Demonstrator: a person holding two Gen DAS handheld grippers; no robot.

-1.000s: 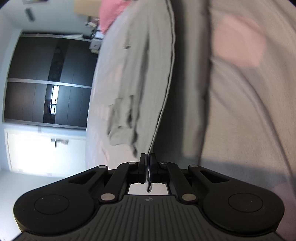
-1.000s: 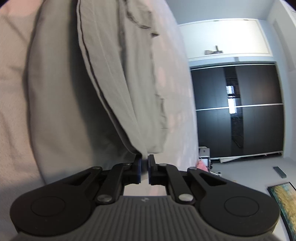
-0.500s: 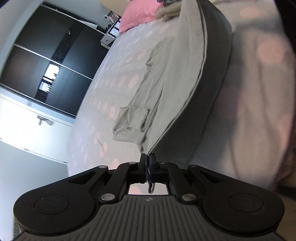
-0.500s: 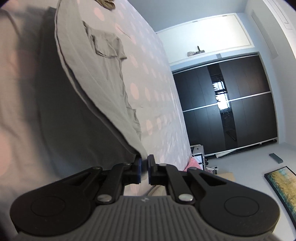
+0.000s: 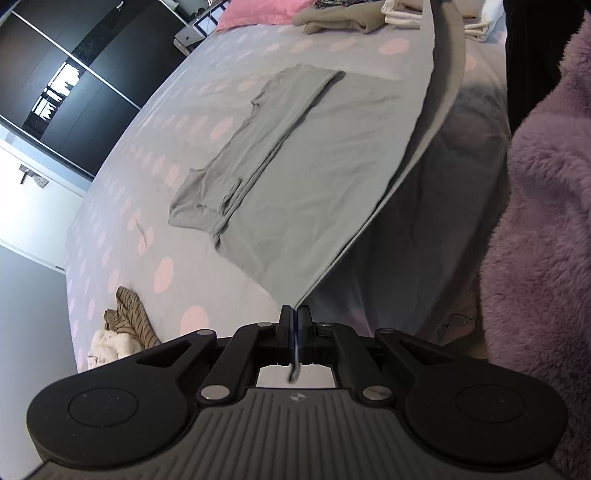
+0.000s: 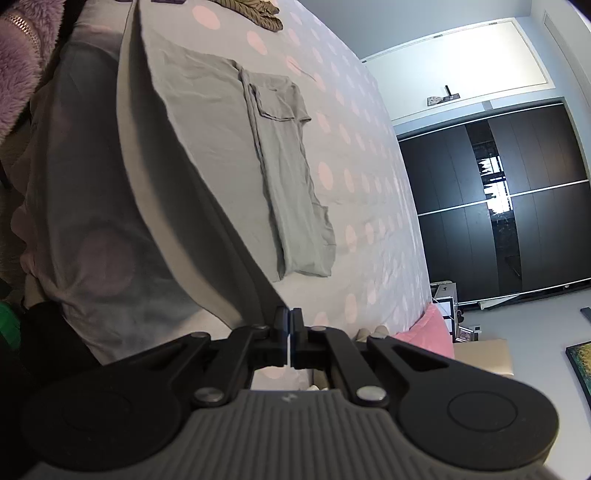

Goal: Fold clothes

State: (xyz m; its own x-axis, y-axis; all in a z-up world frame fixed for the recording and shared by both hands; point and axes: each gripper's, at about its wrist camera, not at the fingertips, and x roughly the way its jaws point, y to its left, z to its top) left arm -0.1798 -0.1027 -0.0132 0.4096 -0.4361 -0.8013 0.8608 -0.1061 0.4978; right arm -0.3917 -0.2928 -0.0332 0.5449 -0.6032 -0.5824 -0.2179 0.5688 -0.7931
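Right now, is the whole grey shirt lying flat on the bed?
No: the grey shirt has its near edge lifted off the dotted bedsheet, pinched in the left gripper.

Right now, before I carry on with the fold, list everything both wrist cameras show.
grey shirt: one, grey, spread on the bed, near edge lifted by both grippers, sleeves folded in along the far side
bed cover: one, grey with pink dots, under the shirt
pink pillow: one, pink, at the bed's end
folded clothes: small pile, beige and white, beside the pillow
striped garment: one, brown striped, on a crumpled white cloth at the bed's other end
wardrobe: one, black sliding doors, opposite wall
framed picture: one, yellow-green, leaning low at the view's edge
fleece jacket: one, purple, worn by the person
left gripper: shut on the shirt's hem
right gripper: shut on the hem
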